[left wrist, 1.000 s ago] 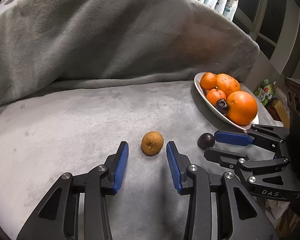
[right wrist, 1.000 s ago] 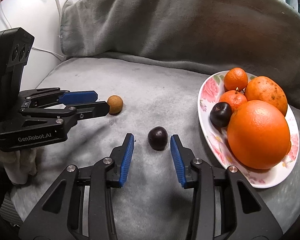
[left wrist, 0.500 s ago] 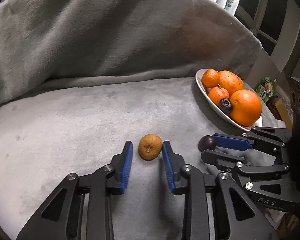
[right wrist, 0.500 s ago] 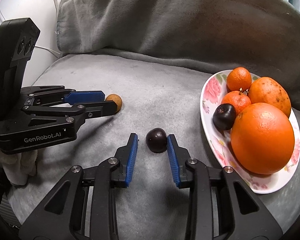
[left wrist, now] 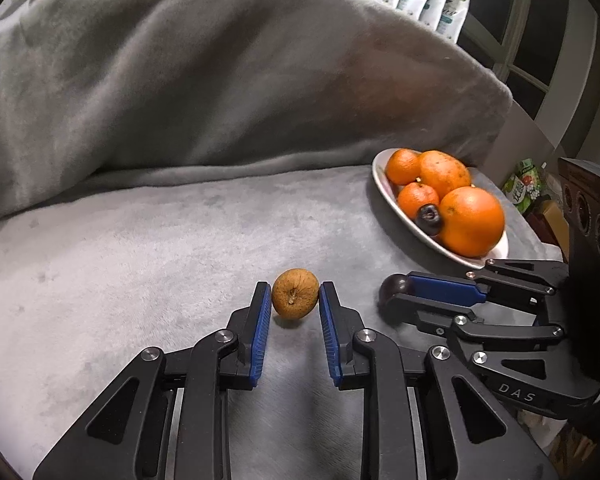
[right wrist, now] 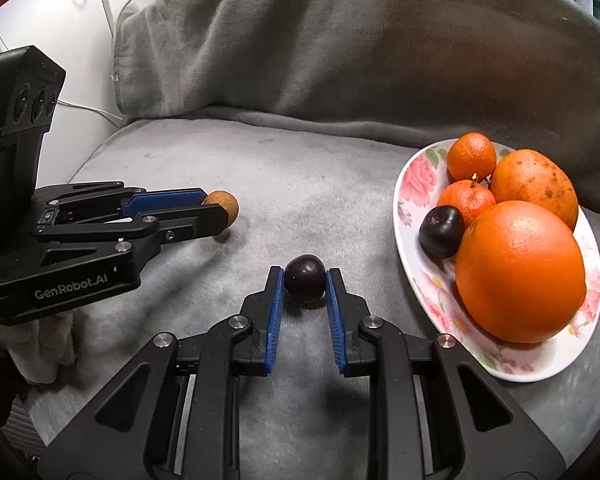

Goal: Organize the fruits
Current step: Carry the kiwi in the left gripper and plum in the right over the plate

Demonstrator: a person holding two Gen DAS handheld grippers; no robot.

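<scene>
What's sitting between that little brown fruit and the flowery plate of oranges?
In the right wrist view, only the dark plum, flanked by the right claw, lies between the brown fruit and the plate; otherwise bare grey blanket.

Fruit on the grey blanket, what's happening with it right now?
A person is working two handheld grippers at once. The left gripper has its fingers closed against a small brown fruit, and the right gripper is closed on a dark plum. Both fruits appear to sit on the blanket, not yet lifted. The flowered plate to the right already holds four oranges and another plum.
</scene>
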